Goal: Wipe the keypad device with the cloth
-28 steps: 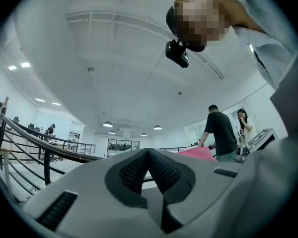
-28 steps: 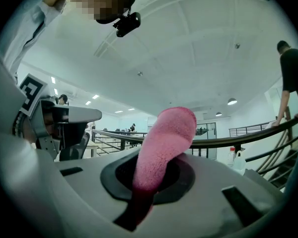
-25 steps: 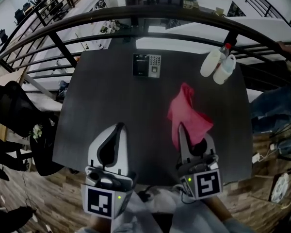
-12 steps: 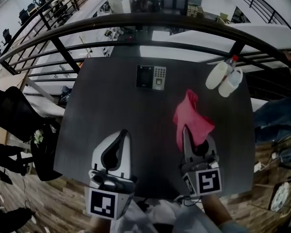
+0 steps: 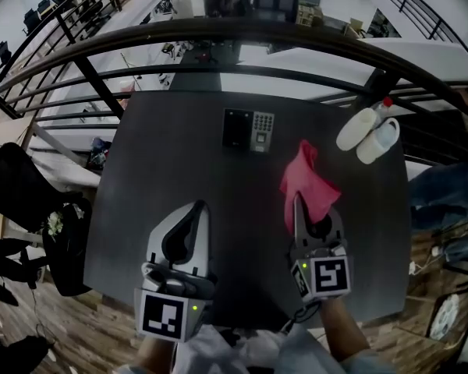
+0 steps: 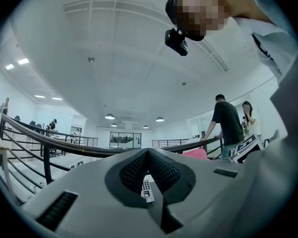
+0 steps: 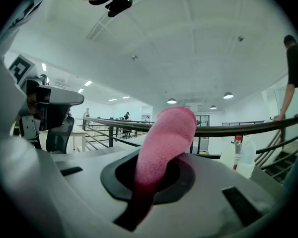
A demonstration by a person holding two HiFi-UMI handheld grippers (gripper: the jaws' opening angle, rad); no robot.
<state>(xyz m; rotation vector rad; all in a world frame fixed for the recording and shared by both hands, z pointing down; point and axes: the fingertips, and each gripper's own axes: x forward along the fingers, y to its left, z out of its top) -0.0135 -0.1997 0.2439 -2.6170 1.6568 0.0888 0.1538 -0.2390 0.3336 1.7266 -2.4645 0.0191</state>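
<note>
Our right gripper (image 5: 310, 213) pinches the pink cloth (image 5: 308, 181). Our left gripper (image 5: 193, 210) is closed and empty. Next we should reach up to the keypad device (image 5: 248, 130), upper middle.

Left gripper view: keypad device (image 6: 146, 190) is just a sliver seen through the notch of the left gripper (image 6: 149, 152), keys too small to read. Head view: cloth (image 5: 308, 179) lower end buried between right gripper (image 5: 312, 209) jaws; bottles (image 5: 368, 133) labels unreadable; forearms (image 5: 339, 353) cut by bottom edge.
</note>
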